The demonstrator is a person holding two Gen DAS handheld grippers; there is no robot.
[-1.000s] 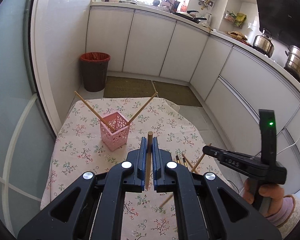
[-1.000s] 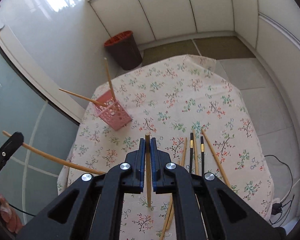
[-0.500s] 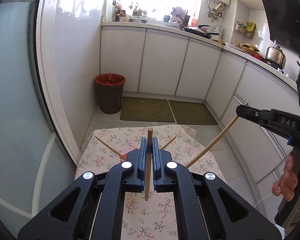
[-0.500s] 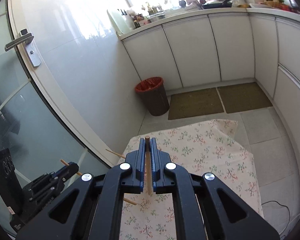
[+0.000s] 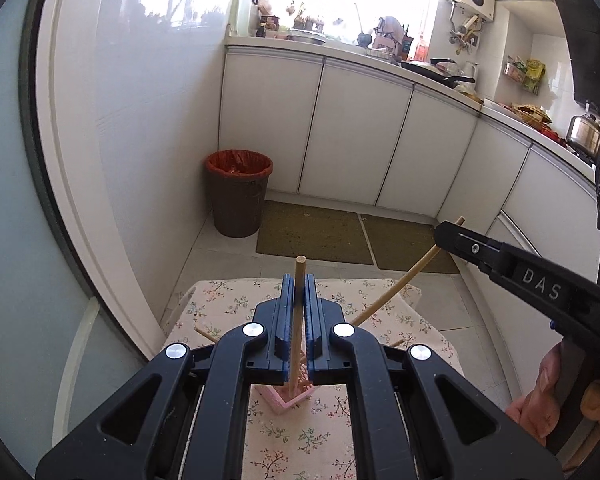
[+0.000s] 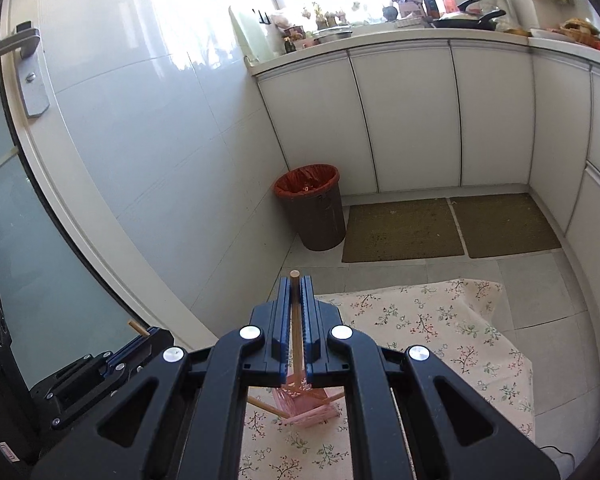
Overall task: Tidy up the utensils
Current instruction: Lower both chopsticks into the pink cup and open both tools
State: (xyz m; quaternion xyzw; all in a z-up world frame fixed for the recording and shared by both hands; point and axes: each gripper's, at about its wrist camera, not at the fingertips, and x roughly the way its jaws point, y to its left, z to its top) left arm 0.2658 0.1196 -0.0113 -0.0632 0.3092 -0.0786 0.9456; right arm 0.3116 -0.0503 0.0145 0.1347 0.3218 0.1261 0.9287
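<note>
My left gripper (image 5: pixel 299 285) is shut on a wooden chopstick (image 5: pixel 296 320) held upright, its lower end over or in the pink mesh holder (image 5: pixel 288 398) on the floral table. My right gripper (image 6: pixel 296 286) is shut on another wooden chopstick (image 6: pixel 295 328) above the same pink holder (image 6: pixel 308 404). The right gripper also shows in the left wrist view (image 5: pixel 446 234) with its chopstick (image 5: pixel 396 290) slanting down toward the holder. Other chopsticks lean out of the holder. The left gripper shows at the lower left of the right wrist view (image 6: pixel 148 336).
The table wears a floral cloth (image 6: pixel 440 328). A brown bin with a red liner (image 5: pixel 238 196) stands on the floor by white cabinets (image 5: pixel 356 136). Two brown mats (image 6: pixel 404 226) lie beyond. A glass door (image 6: pixel 20 208) is on the left.
Both grippers have tilted up and come in over the pink holder, each still holding its chopstick. The loose chopsticks on the table have dropped out of view.
</note>
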